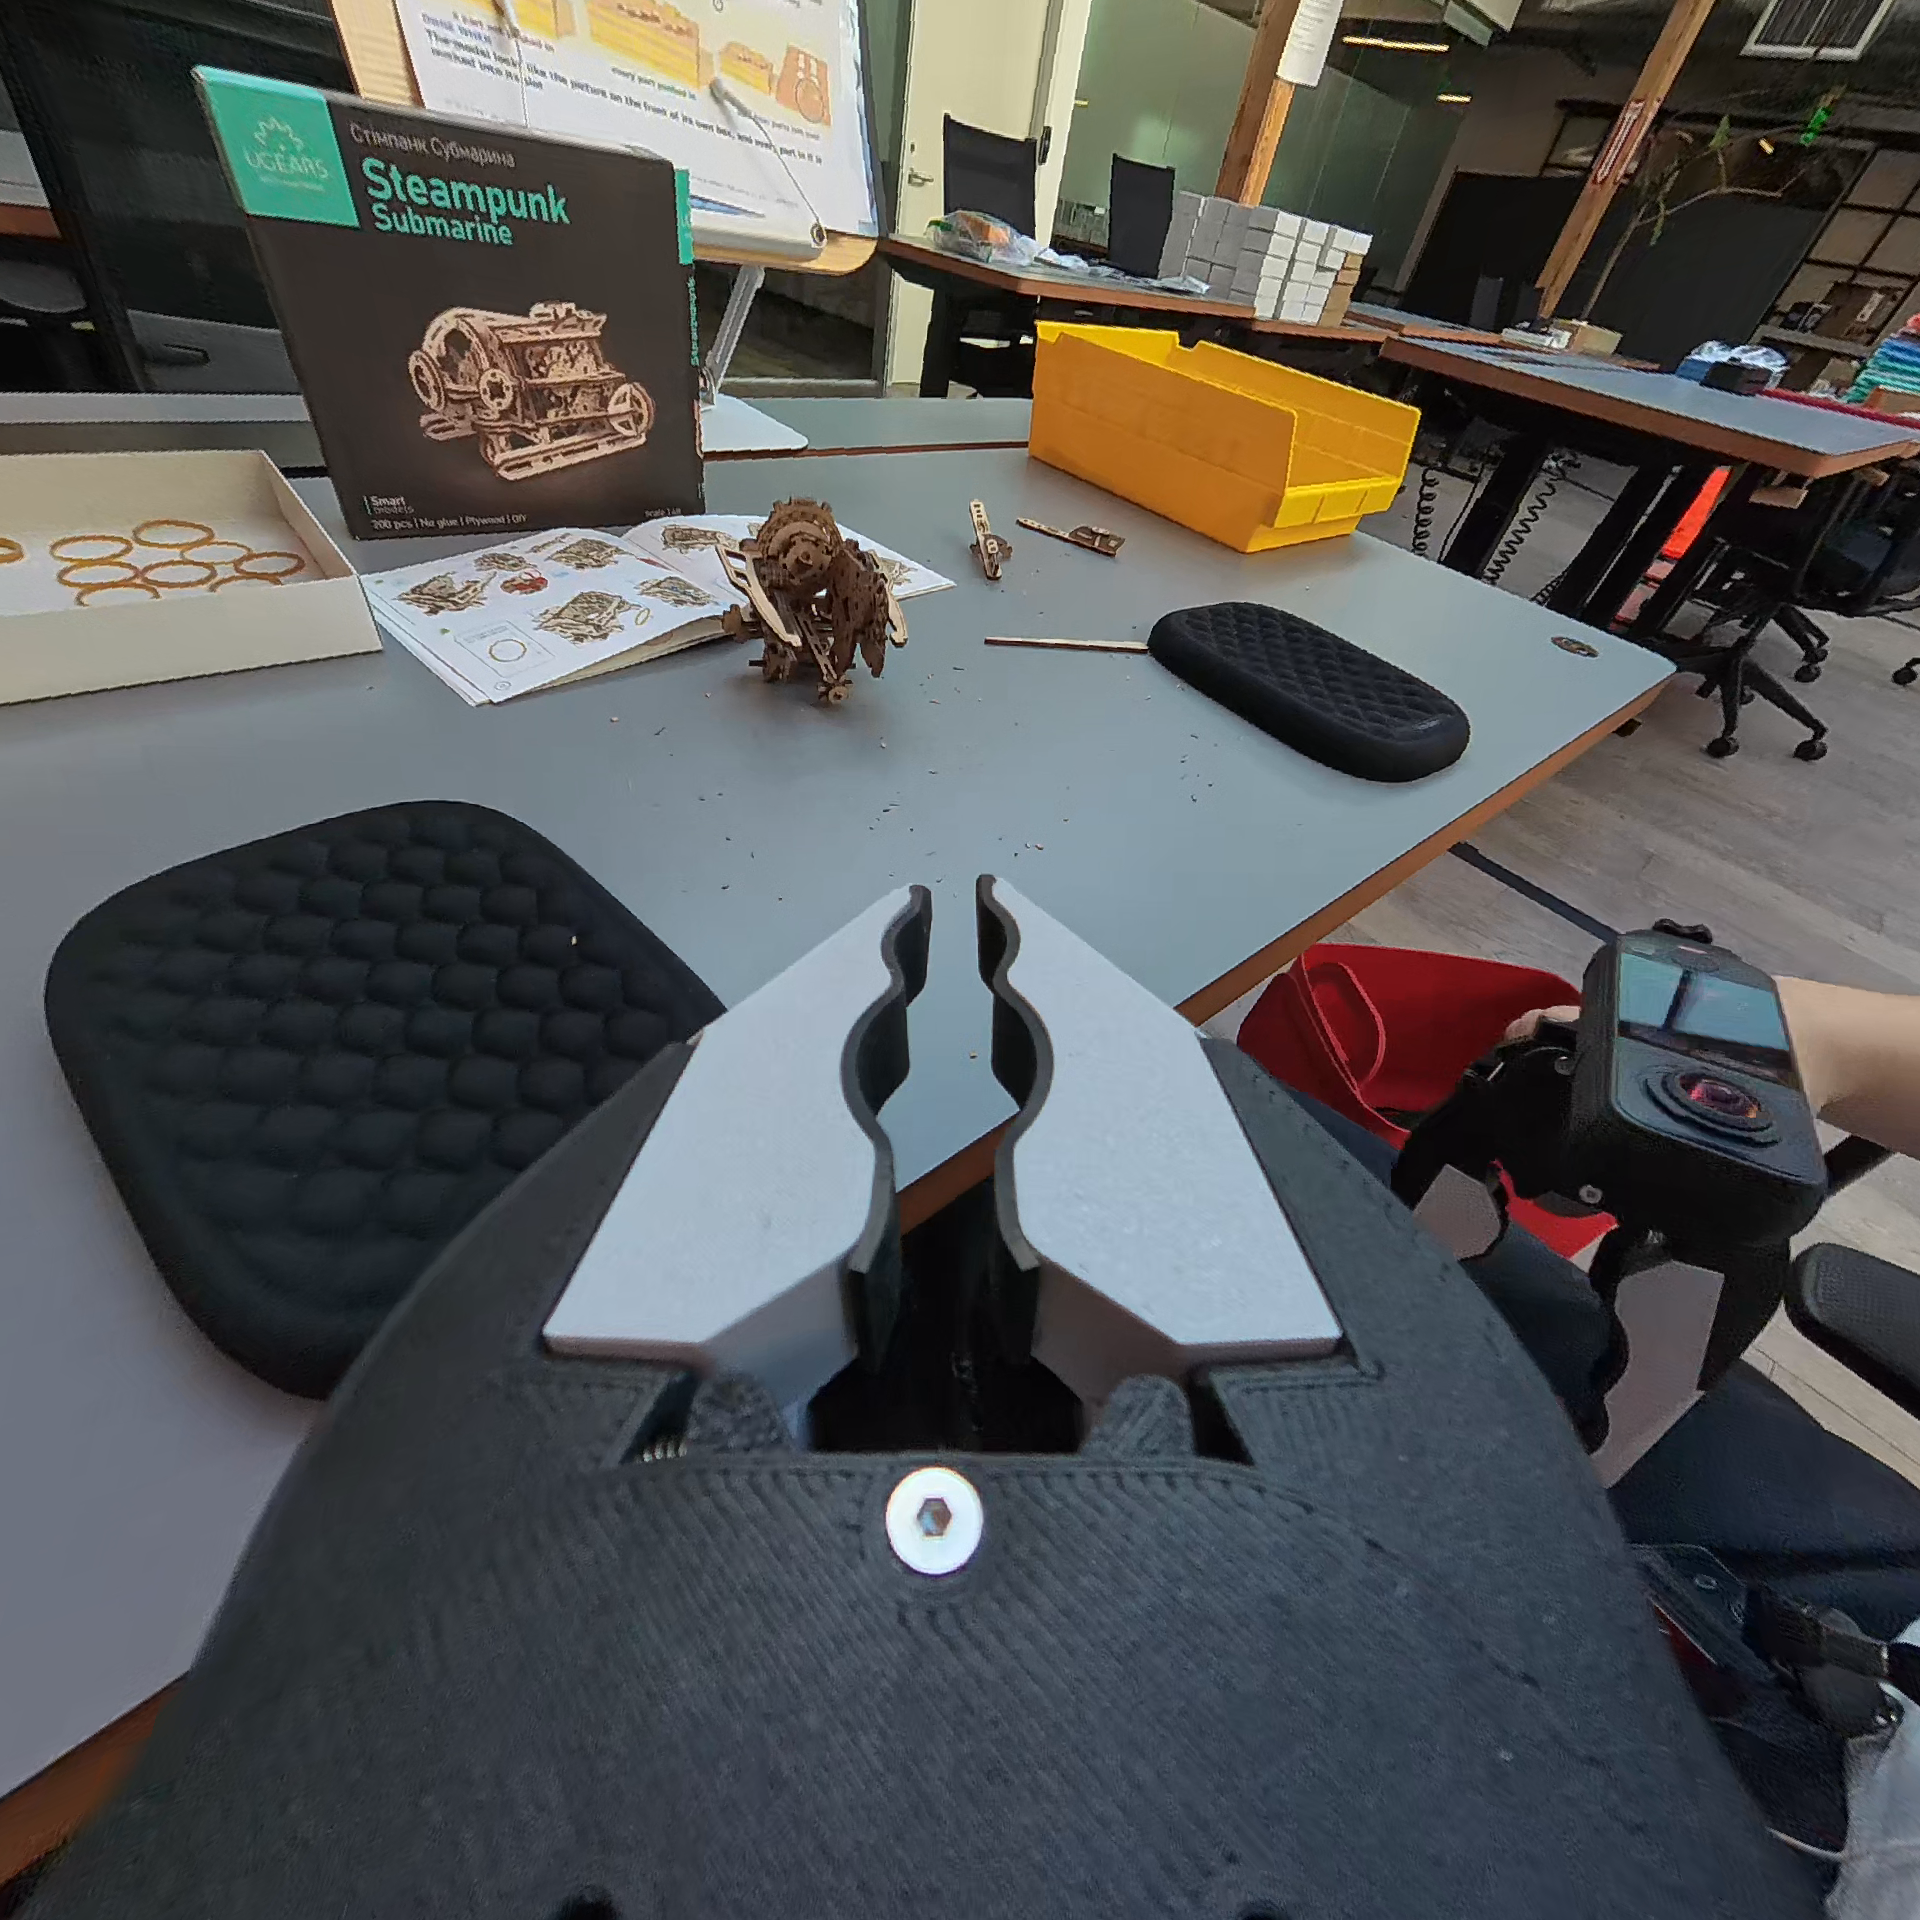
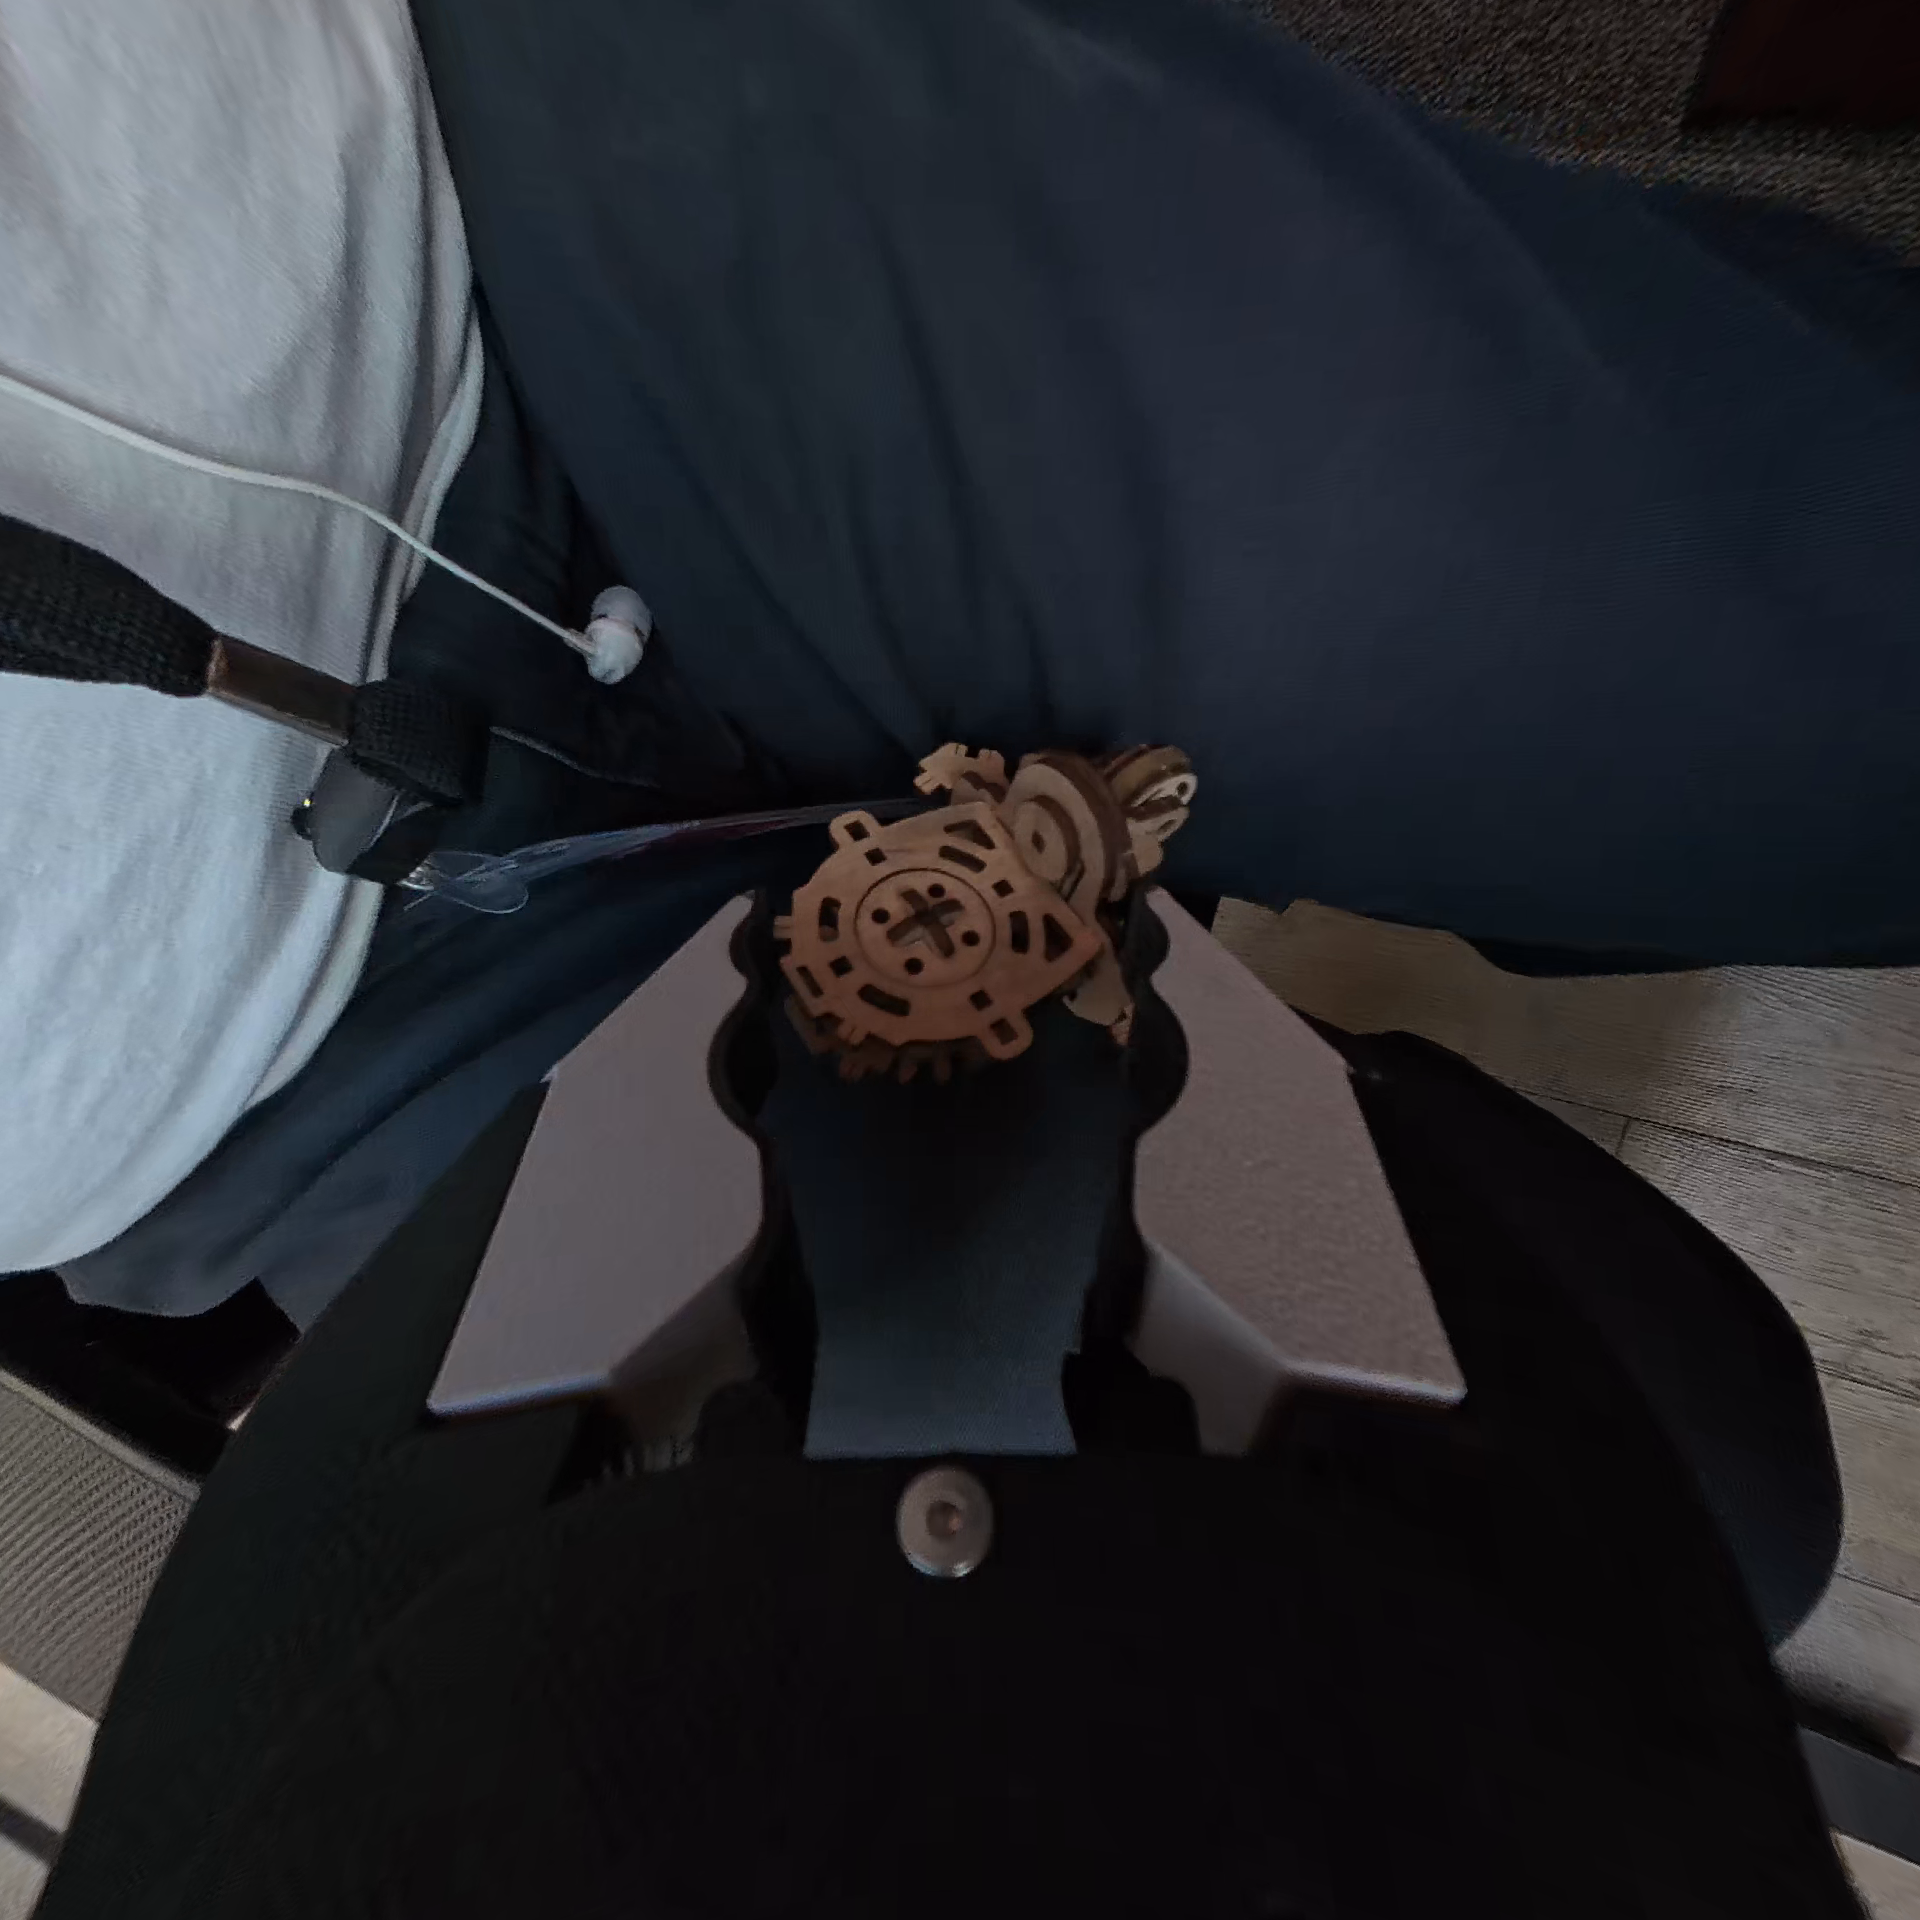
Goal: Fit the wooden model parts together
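A partly built brown wooden model (image 1: 816, 603) stands on the grey table (image 1: 935, 790), far ahead of my left gripper (image 1: 951, 899). The left gripper hovers over the table's near edge, empty, with its jaws almost together and only a thin gap at the tips. My right gripper (image 2: 948, 925) is shut on a pale wooden gear subassembly (image 2: 935, 935), a round slotted disc with smaller gears behind it. It is held below table height over a person's dark trousers. The right gripper also shows in the left wrist view (image 1: 1455, 1205), low at the right.
Two small wooden parts (image 1: 987, 540) and a thin stick (image 1: 1065, 644) lie beyond the model. The open instruction booklet (image 1: 540, 613), the kit box (image 1: 468, 312), a white tray of rings (image 1: 177, 561), a yellow bin (image 1: 1216, 447) and two black pads (image 1: 353, 1060) also sit on the table. One gripper's finger ends stand about 30 cm off the other's. My left gripper is the nearer one to the partly built brown wooden model (image 1: 816, 603): about 25 cm, against 40 cm.
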{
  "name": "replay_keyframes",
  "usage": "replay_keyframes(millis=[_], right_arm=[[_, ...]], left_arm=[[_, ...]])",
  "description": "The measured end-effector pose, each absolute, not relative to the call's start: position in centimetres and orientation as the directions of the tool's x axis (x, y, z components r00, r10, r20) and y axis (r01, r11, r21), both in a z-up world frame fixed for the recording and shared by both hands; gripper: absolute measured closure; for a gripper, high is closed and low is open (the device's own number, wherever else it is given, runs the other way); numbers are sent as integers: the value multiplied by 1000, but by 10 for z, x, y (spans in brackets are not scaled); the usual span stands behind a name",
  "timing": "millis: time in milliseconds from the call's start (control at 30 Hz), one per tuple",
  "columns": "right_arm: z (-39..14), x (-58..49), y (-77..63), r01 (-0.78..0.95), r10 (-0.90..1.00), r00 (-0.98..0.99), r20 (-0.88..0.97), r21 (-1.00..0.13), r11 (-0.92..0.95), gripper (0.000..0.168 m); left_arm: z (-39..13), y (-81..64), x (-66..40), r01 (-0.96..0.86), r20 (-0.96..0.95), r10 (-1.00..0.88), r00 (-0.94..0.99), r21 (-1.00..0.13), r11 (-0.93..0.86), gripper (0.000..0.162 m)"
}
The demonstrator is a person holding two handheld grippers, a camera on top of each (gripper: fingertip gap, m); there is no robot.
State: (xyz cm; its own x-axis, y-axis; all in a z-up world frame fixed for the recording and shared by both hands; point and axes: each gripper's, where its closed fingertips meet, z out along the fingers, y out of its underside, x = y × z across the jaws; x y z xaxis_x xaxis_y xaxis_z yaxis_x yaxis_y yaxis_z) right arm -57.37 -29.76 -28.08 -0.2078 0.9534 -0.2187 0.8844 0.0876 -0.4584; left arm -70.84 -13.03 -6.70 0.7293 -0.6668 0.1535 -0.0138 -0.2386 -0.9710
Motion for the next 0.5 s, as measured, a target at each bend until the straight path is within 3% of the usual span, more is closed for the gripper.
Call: replay_keyframes(millis=[200, 367, 500], right_arm=[[-250, -570, -299, 840, 978, -137, -159, -542, 29, 102], [-179, -579, -288, 700, 994, -82, -76, -714, 3, 102], [-110, -587, -264, 535, 999, -46, -12, -845, 15, 101]], left_arm=[[-56, -143, -703, -18, 144, -685, 714, -974, -224, 154], [-45, -157, -694, -33, 120, -715, 689, -980, -197, 149], [-34, -179, -679, 14, 169, -809, 563, -981, -194, 139]])
